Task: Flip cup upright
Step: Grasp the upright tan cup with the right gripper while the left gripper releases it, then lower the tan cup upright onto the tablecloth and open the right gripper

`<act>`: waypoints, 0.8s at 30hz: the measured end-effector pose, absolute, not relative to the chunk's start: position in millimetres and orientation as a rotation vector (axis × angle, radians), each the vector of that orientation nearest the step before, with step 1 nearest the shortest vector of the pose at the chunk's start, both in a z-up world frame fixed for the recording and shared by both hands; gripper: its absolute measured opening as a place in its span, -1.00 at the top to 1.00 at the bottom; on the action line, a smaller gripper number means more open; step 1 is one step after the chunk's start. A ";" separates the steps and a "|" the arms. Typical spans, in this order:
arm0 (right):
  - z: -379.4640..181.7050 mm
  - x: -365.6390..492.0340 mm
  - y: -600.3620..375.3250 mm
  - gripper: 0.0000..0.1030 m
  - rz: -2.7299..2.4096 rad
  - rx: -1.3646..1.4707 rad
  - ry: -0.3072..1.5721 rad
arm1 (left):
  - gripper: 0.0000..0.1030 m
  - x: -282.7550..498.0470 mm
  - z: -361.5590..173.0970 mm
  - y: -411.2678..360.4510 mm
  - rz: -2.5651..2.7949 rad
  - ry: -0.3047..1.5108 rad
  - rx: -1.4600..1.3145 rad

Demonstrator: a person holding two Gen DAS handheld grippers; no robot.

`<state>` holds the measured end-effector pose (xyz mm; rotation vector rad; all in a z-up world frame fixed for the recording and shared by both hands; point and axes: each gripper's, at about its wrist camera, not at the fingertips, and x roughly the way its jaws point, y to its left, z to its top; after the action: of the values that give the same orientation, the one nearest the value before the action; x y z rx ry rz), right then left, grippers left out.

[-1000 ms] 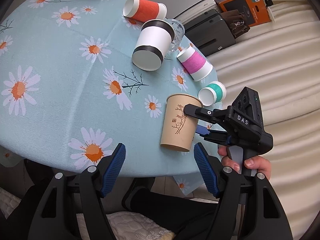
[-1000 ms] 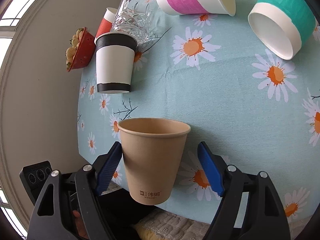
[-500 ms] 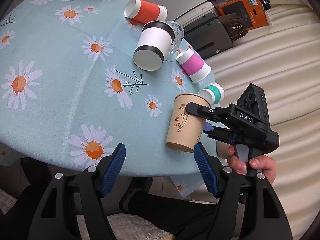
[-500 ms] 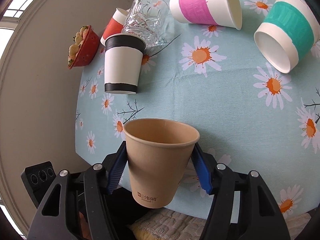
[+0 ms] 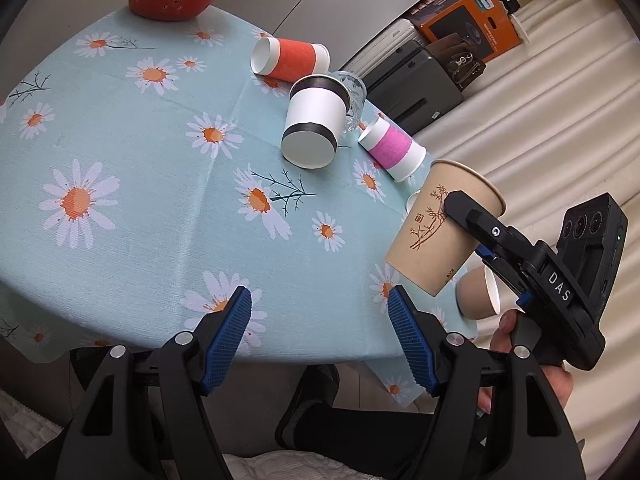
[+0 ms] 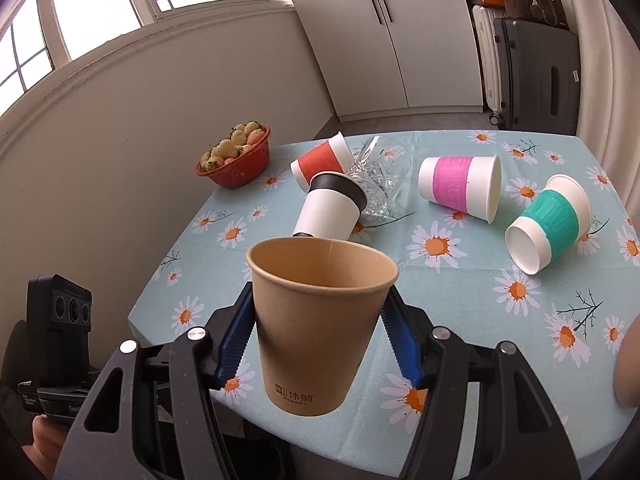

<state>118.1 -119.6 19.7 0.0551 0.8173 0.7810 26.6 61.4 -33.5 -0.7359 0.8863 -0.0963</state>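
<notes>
Kraft-paper cup, tapered, mouth up and slightly tilted, with a rolled rim and printed bamboo motif, is held above the table's near edge, clamped between the ribbed blue pads of the right gripper. Left gripper hangs spread and empty over the daisy-print tablecloth. Farther right lies a pink-banded cup on its side.

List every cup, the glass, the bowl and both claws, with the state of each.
Brown cup: lifted, mouth up, gripped.
Second brown cup: on its side.
Black-banded cup: tipped over.
Orange cup: on its side.
Pink cup: on its side.
Teal cup: on its side.
Glass: on its side.
Bowl: upright, full of strawberries.
Right claw: shut on brown cup.
Left claw: open.
</notes>
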 end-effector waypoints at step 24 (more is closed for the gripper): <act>-49.0 44.5 -81.5 -0.20 0.361 -0.147 0.348 | -0.34 12.3 -24.6 93.7 0.021 0.774 -0.698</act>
<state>44.5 -81.5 -49.0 -0.1467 0.3483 0.3606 12.3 93.7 -24.6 -0.6979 0.7736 0.0206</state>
